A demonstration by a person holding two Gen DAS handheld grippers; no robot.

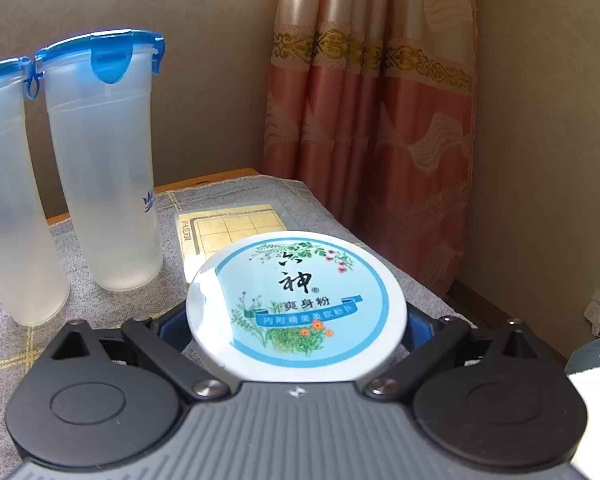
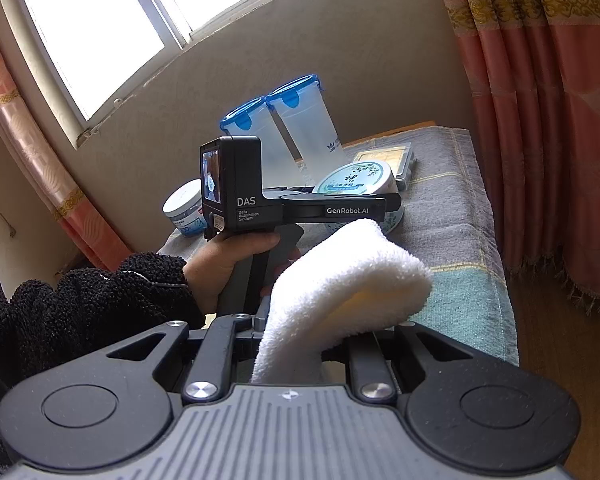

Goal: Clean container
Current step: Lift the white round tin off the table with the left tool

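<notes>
A round tin (image 1: 296, 300) with a white lid and a blue flowered label stands on the grey cloth-covered table (image 1: 100, 312). My left gripper (image 1: 294, 330) straddles it, its blue pads (image 1: 171, 330) set against the tin's two sides just under the lid rim. The right wrist view shows the same tin (image 2: 356, 178) with the left gripper (image 2: 380, 202) around it, held by a person's hand (image 2: 220, 264) in a black fleece sleeve. My right gripper (image 2: 300, 344) is shut on a folded white towel (image 2: 340, 280), which sticks up and forward, short of the tin.
Two tall translucent tumblers (image 1: 104, 168) (image 1: 12, 208) with blue clip lids stand left of the tin. A flat box with a board-game grid (image 1: 228, 228) lies just behind it. A second white-lidded jar (image 2: 184, 208) sits at the left. Pink curtains (image 1: 372, 140) hang past the table's right edge.
</notes>
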